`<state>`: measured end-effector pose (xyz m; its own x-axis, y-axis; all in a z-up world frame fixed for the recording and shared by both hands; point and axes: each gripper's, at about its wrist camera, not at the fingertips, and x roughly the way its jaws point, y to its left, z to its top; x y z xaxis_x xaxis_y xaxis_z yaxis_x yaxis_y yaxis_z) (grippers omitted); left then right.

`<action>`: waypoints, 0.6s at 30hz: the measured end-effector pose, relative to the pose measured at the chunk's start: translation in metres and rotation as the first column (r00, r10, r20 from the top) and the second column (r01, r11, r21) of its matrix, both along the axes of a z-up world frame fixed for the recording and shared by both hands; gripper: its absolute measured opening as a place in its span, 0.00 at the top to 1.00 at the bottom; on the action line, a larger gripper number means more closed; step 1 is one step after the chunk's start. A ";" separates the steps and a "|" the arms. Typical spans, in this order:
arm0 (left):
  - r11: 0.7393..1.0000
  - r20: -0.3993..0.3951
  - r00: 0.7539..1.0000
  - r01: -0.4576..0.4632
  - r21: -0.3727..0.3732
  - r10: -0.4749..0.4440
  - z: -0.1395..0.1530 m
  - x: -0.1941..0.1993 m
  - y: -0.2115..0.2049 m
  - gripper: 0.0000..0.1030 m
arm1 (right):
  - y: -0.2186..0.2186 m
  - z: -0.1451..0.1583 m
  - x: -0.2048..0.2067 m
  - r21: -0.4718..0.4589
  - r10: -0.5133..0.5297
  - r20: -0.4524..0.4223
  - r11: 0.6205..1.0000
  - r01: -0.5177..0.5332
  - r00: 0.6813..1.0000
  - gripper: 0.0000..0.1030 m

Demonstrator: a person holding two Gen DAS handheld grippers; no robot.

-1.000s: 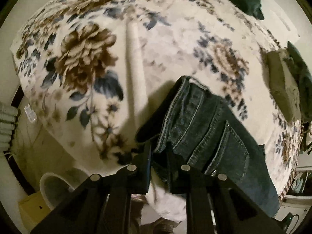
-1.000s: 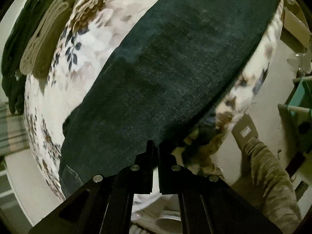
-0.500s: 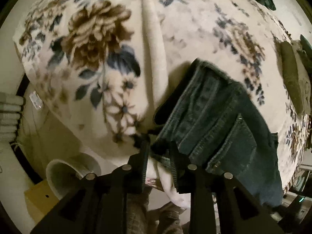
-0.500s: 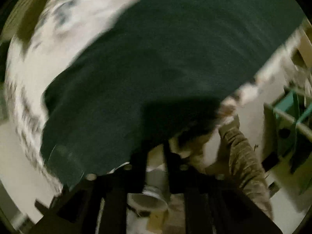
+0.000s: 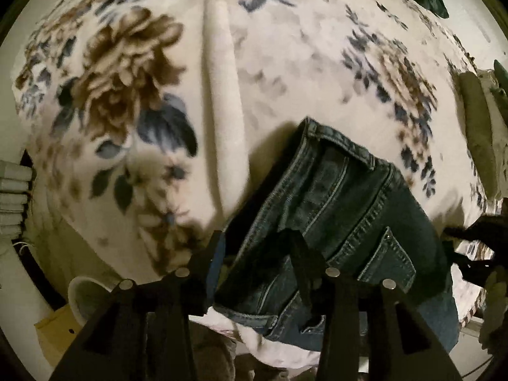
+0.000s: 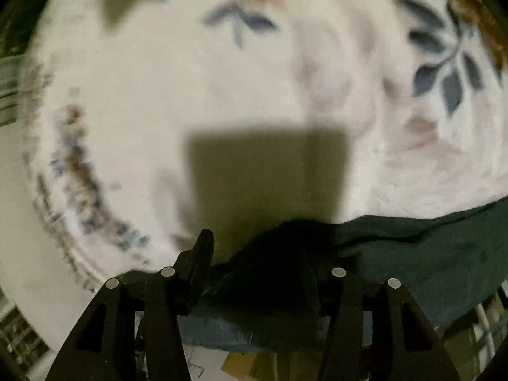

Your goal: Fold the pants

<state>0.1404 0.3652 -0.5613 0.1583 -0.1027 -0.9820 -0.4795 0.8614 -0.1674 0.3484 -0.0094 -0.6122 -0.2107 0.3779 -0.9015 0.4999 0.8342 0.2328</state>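
We point both grippers steeply down at the blanket [image 5: 285,73]. Left gripper [image 5: 258,254] opening, jeans [image 5: 343,209] waistband between the jaws. Right gripper [image 6: 254,254] closing around dark denim at the bed edge.

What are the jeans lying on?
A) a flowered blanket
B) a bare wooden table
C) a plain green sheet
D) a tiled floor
A: the jeans lie on a cream blanket printed with brown flowers and blue leaves.

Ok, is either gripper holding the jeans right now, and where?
No firm hold: left gripper is opening around the jeans waistband; right gripper is closing over their dark edge.
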 end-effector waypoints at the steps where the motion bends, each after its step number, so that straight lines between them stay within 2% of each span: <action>1: 1.000 0.012 1.000 0.002 -0.003 -0.002 0.000 0.000 0.000 0.70 | -0.001 0.000 -0.002 -0.008 -0.014 0.005 1.000 0.014 1.000 0.91; 2: 1.000 0.036 0.999 -0.002 -0.014 0.003 0.002 -0.003 0.001 0.78 | -0.002 0.002 -0.003 -0.010 -0.023 0.014 1.000 0.023 1.000 0.91; 3: 1.000 0.048 0.999 -0.006 -0.004 0.006 0.003 -0.005 0.003 0.91 | -0.004 0.007 -0.005 -0.013 -0.027 0.032 1.000 0.028 0.999 0.92; 4: 1.000 0.056 0.998 -0.007 -0.002 0.008 0.004 -0.007 0.005 0.93 | -0.006 0.013 -0.008 -0.023 -0.032 0.055 0.999 0.033 0.998 0.93; 6: 1.000 0.089 0.996 -0.022 -0.021 0.024 0.009 -0.015 0.011 0.94 | -0.009 0.024 -0.012 -0.027 -0.043 0.093 0.999 0.046 0.995 0.93; 10: 1.000 0.111 0.994 0.011 -0.011 -0.010 0.014 -0.024 0.011 0.95 | -0.021 0.044 -0.014 -0.026 -0.086 0.158 0.996 0.091 0.984 0.96; 14: 1.000 0.110 0.994 0.016 -0.014 -0.015 0.015 -0.029 0.014 0.95 | -0.034 0.040 -0.010 0.004 -0.154 0.161 0.988 0.156 0.975 0.97; 18: 0.999 0.089 0.995 0.042 -0.009 -0.041 0.005 -0.030 0.014 0.94 | -0.032 0.024 -0.004 0.018 -0.178 0.153 0.984 0.177 0.972 0.97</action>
<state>0.1100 0.3788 -0.5559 0.2403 -0.1221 -0.9630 -0.4258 0.8783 -0.2176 0.3439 -0.0413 -0.5883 0.0008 0.4009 -0.9161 0.5979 0.7342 0.3218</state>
